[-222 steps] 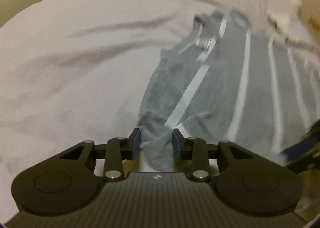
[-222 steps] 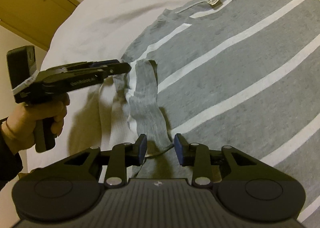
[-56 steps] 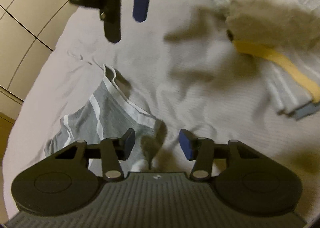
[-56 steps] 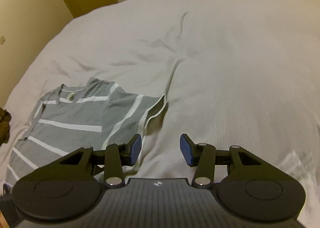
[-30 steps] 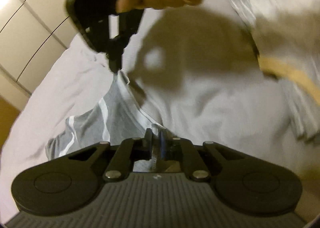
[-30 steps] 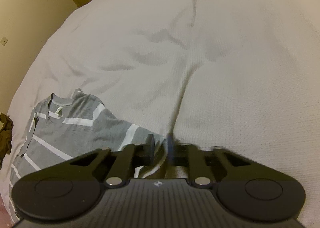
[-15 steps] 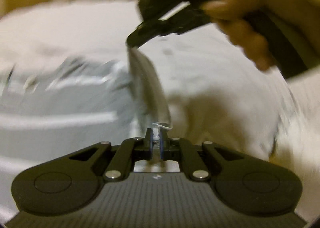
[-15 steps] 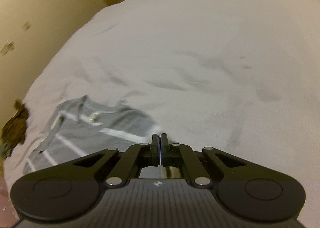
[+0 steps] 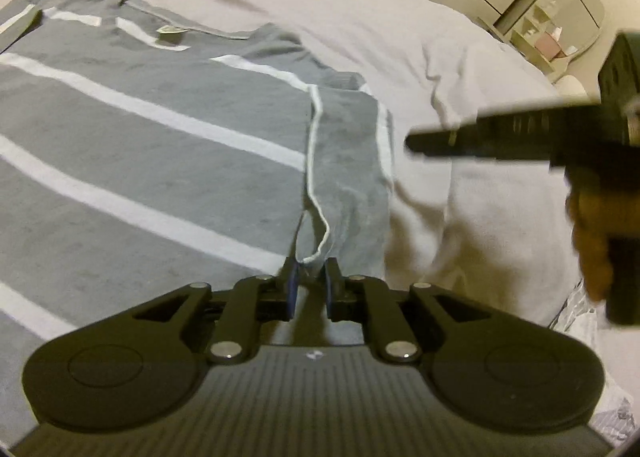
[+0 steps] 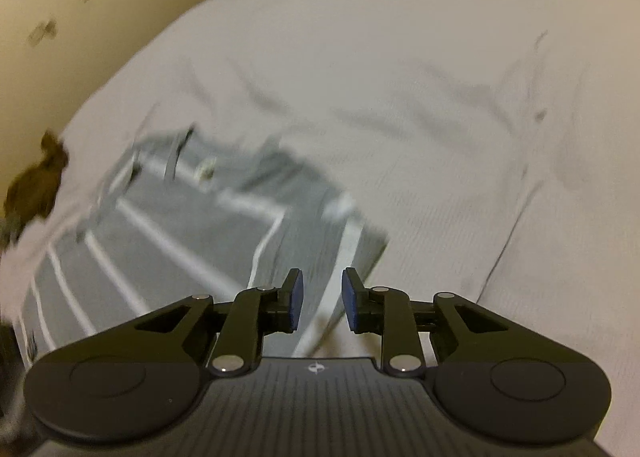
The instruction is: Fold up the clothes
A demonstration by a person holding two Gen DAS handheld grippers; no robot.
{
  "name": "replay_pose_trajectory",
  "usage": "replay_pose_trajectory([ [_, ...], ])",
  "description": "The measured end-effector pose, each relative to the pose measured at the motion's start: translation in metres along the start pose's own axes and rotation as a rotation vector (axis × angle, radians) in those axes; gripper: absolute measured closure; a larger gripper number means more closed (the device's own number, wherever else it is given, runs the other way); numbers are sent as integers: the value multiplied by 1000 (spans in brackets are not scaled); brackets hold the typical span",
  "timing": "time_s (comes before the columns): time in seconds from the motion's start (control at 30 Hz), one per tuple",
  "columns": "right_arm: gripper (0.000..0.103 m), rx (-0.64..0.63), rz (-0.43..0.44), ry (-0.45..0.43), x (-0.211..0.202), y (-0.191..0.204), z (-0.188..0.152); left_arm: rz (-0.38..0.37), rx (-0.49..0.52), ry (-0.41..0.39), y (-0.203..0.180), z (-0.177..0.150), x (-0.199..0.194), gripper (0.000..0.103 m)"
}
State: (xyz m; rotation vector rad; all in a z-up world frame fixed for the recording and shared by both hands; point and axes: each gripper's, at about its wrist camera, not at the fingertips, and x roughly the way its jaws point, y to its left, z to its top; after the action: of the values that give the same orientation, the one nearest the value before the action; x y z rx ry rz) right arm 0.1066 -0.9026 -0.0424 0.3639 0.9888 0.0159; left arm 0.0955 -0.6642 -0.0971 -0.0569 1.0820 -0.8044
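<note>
Shirt (image 9: 152, 145), grey with white stripes, lies flat on the bed (image 9: 400, 29) ahead and to the left of your left claw (image 9: 310, 289), its sleeve (image 9: 348, 161) folded in over the body along the right edge. Your left claw has just been parting; its pads now stand slightly apart with the sleeve's white-trimmed corner between them, not pinched. Your right claw (image 10: 322, 303) has just been opening too and now gapes above the shirt's folded edge with nothing between its pads; from the left camera it hovers just right of the sleeve, well ahead of the left claw.
</note>
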Motion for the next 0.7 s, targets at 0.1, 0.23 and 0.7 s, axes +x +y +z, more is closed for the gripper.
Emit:
replay_pose_trajectory([
  [0.1, 76, -66, 26, 44, 12, 17, -23, -20, -11, 15, 8, -3, -4, 86],
  [0.23, 77, -148, 16, 90, 22, 37, -48, -28, 4, 18, 12, -6, -15, 83],
  [0.7, 78, -206, -13, 59, 52, 51, -21, 67, 187, -47, 31, -7, -51, 77],
])
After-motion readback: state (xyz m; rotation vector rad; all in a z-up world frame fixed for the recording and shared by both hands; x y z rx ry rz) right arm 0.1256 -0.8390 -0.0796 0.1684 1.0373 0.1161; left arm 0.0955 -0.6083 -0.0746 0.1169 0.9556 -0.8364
